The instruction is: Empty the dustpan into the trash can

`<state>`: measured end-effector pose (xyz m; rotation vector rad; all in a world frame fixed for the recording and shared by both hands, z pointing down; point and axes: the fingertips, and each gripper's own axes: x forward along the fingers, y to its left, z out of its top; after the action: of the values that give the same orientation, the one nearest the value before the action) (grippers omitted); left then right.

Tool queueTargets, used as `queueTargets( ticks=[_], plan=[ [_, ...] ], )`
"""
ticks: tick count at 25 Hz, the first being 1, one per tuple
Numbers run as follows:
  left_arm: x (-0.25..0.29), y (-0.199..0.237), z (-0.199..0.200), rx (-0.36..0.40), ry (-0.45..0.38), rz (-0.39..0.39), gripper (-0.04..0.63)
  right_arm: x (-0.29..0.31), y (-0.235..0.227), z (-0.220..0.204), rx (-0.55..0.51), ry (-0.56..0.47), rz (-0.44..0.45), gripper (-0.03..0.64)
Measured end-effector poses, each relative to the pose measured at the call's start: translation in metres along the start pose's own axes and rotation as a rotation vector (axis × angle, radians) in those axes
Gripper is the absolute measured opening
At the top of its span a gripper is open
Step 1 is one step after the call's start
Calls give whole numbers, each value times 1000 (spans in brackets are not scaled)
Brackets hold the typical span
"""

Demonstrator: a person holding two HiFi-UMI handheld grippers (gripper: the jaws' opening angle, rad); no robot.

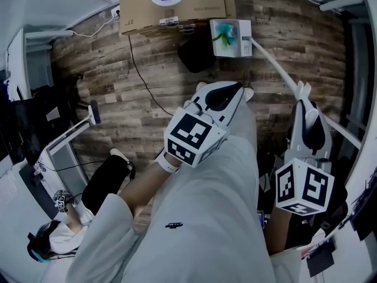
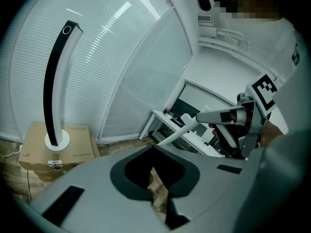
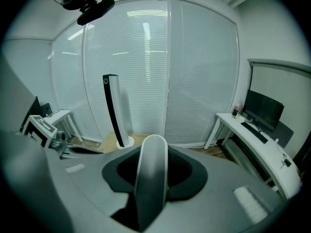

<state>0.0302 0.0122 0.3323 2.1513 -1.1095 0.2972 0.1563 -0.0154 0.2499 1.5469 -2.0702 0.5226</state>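
The right claw (image 3: 152, 154) is clamped on a pale, rounded handle (image 3: 151, 188), apparently the dustpan's, whose tip stands just past the jaws in an office lined with blinds (image 3: 146, 57). The left claw (image 2: 154, 148), jaws together and holding nothing, is raised beside it above the person's pale clothing (image 1: 200, 229). The pan itself shows in no view; judging by the grip, it likely hangs below the right claw, hidden by the person's body. On the wood floor (image 1: 118, 81) ahead, a dark rounded object (image 1: 196, 55) and a white-and-teal box (image 1: 230, 37) sit just beside a cardboard box (image 1: 194, 5). Either could be the trash can, but which one cannot be told. On this showing the dustpan is in hand, while bringing it over the can and tipping it out both appear left to do.
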Motion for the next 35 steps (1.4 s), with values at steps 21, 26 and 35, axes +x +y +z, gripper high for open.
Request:
queueTargets(
  ticks=[21,26,35],
  plan=[
    [-2,-20,22,40,-41,-58,8,-11,47,29,-222,-85,226,120],
    [17,-35,16,-27,-10,-173,64,-13,58,31,-294,-94,285,120],
    [28,-21,12,31,20,-140,75,-16,83,22,-326,-92,353,120]
  ],
)
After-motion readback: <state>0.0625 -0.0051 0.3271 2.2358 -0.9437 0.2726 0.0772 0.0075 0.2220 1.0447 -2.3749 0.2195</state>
